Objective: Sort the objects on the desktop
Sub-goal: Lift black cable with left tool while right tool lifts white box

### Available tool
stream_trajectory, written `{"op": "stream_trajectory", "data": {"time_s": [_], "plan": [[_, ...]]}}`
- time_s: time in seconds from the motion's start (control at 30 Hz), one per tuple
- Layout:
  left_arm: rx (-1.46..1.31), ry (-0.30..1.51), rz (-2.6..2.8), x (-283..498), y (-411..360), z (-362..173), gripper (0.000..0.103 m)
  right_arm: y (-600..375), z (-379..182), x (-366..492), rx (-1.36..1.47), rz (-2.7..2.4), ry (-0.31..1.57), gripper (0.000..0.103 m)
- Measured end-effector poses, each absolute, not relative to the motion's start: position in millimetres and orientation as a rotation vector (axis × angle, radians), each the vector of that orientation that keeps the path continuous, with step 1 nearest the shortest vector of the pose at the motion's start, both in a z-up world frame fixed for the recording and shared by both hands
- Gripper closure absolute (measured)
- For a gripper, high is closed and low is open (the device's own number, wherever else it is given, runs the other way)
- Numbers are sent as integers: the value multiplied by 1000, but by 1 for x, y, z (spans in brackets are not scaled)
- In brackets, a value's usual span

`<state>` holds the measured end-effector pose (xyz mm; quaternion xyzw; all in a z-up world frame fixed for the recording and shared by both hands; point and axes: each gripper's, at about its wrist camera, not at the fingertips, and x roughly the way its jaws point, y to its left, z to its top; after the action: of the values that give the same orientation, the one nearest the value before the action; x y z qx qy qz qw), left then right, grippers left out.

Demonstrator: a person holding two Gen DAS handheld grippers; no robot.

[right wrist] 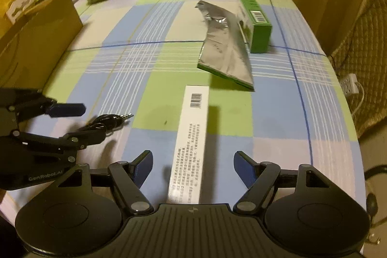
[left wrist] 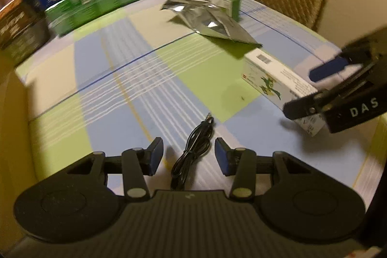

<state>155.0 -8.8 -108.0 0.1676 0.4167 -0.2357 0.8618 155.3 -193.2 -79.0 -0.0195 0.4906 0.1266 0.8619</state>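
My left tongs [left wrist: 188, 156] stand spread around the coiled black cable [left wrist: 193, 149] at lower centre, not pinching. My right tongs [right wrist: 193, 167] gape astride the long white carton [right wrist: 191, 144]. Closing askew could skid the carton or snag one loop.

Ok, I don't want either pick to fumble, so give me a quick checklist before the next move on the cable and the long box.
1. Black cable lies between the left gripper fingers, untouched: ok.
2. Left gripper wide enough for the cable bundle: ok.
3. White carton lies lengthwise between the right gripper fingers, gaps either side: ok.
4. Carton gripped: not ok, the fingers stand clear of it.
5. Grippers clear of each other: ok, though close.
6. Silver pouch clear of the carton's far end: cannot tell, its corner lies very near.
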Motion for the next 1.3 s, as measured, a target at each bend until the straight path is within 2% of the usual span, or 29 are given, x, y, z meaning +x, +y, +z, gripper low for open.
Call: {"op": "stream_trajectory", "data": {"time_s": [0.13, 0.3, 0.47, 0.6, 0.83, 1.3], "plan": [[441, 865, -544, 157, -16, -118, 66, -191, -85, 158, -49, 267, 1023, 39], [450, 870, -569, 154, -14, -119, 83, -190, -88, 157, -56, 278, 1010, 50], [421, 877, -545, 152, -14, -118, 86, -191, -95, 157, -44, 282, 1017, 61], [407, 872, -532, 151, -13, -119, 87, -191, -95, 156, -59, 279, 1005, 75], [431, 859, -519, 154, -17, -119, 84, -187, -97, 153, -97, 269, 994, 79], [386, 874, -469, 150, -17, -110, 87, -185, -87, 151, -91, 262, 986, 80]]}}
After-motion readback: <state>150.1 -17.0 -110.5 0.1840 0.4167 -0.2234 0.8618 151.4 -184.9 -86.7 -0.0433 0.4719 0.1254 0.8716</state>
